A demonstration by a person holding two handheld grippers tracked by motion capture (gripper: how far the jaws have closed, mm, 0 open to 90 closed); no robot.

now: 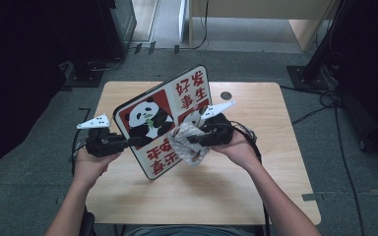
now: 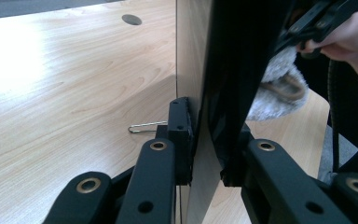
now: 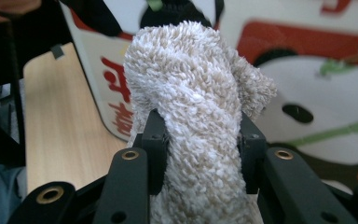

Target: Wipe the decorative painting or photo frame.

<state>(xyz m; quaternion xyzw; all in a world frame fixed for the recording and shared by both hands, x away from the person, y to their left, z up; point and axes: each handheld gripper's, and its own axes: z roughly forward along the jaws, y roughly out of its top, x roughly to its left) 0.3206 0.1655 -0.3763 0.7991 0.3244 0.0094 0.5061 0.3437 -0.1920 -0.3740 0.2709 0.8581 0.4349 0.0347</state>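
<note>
I keep the left gripper (image 1: 128,142) clamped on the left edge of the flat, rounded-corner panda-print board with red characters (image 1: 162,118), standing it tilted above the pale wooden counter (image 1: 256,182) so its printed face is open to wiping. To its right, the right gripper (image 1: 193,138) has its fingers (image 3: 154,140) pinched on a fluffy beige-white towel cloth (image 1: 189,145), pressed near the board's lower right for cleaning.

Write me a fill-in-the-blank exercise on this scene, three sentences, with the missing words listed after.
1. The left gripper is clamped on the edge of the ____ board.
2. The right gripper holds a fluffy ____ against the board's printed face.
3. The board stands tilted above a ____ table.

Missing words: panda; cloth; wooden
</note>
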